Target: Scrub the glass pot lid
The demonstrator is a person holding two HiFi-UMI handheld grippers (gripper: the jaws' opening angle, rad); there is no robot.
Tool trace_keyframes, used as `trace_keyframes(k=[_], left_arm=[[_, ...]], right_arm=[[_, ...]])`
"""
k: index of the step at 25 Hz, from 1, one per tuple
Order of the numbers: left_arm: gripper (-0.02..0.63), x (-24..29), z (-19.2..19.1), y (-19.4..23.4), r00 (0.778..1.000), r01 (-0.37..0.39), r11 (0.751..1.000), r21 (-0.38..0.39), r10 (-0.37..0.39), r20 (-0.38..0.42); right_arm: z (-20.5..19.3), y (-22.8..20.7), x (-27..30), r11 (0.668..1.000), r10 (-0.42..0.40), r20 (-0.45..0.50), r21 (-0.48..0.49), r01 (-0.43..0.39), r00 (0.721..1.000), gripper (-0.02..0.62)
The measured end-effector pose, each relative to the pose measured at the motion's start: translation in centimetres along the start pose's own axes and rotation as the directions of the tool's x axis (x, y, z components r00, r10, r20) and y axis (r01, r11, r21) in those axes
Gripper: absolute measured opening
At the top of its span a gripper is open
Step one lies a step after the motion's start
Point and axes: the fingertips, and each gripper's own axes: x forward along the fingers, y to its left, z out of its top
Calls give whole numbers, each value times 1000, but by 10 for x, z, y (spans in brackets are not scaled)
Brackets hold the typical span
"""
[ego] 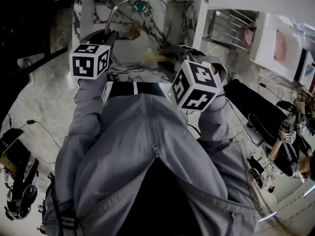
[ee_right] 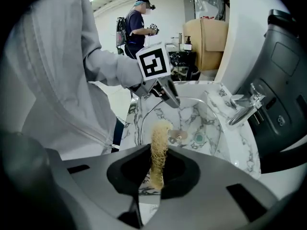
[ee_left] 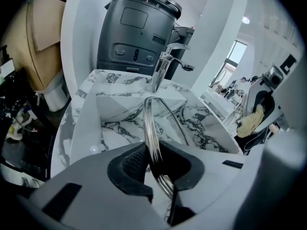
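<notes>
**A:** Item one, the task's thing?

**B:** Glass pot lid (ego: pixel 142 23), with a knob (ee_right: pixel 180 136) at its centre. It is stood on edge above the basin of the marble sink (ee_left: pixel 88 128), not lying in it. Presumably it is kept up so that either face can be reached and drips fall into the basin.

**A:** Held by?

**B:** Left gripper (ee_left: pixel 156 164), jaws clenched on the metal rim, which runs straight between the pads. A rim grip leaves the glass bare for scrubbing.

**A:** Item two?

**B:** Scrubber (ee_right: pixel 159 147), pale yellow and fibrous, loofah-like. It is pinched upright in the right gripper (ee_right: pixel 158 174), jaws closed tight on its lower end. The free end sticks out toward the lid.

**A:** Touching the glass?

**B:** Doubtful. In the right gripper view it seems just short of the lid, but the wide lens makes that hard to judge.

**A:** Surroundings?

**B:** Faucet (ee_left: pixel 160 68) at the back of the sink. Teal drain (ee_right: pixel 199 138) at the bottom, seen through the glass. Person (ego: pixel 147 146) in a grey jacket, close against the front edge, with both grippers over the basin.

**A:** Status?

**B:** Lid and scrubber are both in hand. I'd judge the job to be at its scrubbing stage.
</notes>
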Motion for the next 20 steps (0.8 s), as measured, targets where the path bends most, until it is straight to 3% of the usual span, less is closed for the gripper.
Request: trace_keyframes(k=[10, 20], left_arm=[[75, -9, 13, -20, 999, -35, 999, 28, 35, -21], [71, -13, 23, -33, 997, -74, 997, 26, 75, -21]], right_arm=[[3, -33, -44, 996, -83, 79, -33, 86, 993, 54], [-4, -84, -53, 981, -170, 136, -68, 181, 976, 54]])
